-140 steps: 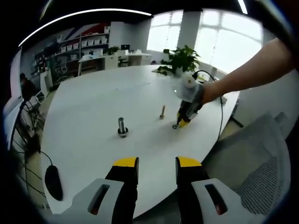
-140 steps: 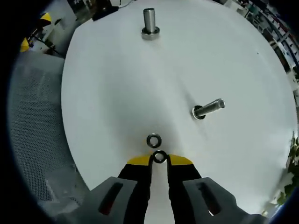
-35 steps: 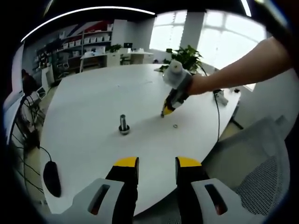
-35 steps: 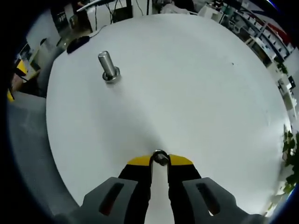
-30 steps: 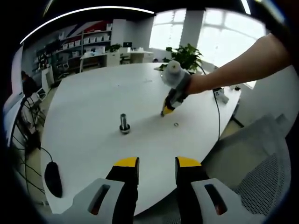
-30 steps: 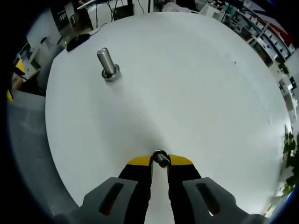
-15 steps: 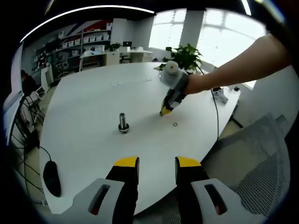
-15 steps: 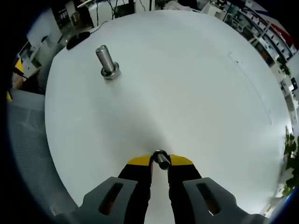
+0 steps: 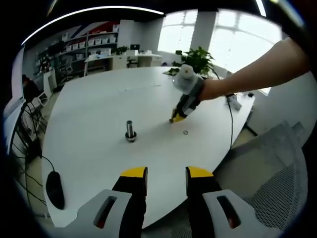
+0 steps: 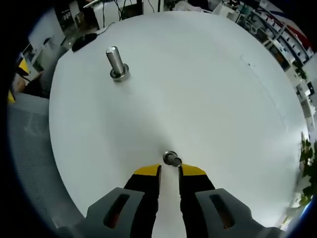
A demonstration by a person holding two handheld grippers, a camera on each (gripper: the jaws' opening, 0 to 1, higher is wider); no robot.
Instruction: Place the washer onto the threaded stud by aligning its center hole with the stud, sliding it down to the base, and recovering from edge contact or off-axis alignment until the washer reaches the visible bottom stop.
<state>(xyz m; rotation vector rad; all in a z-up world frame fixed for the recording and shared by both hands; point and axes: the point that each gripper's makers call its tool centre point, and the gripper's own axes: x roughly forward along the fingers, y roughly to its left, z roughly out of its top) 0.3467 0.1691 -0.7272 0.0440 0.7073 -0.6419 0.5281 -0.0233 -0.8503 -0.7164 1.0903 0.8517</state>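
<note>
White round table (image 9: 89,124) beside potted plant (image 9: 195,59), shelves (image 9: 89,42).

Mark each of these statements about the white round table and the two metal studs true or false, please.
1. The right gripper holds a washer clear of the stud. False: its jaws stand open and empty, just short of the small threaded stud.
2. A loose metal washer lies on the white round table. True.
3. The larger steel stud stands upright. True.
4. The left gripper touches a stud. False: it hovers at the table edge.
</note>
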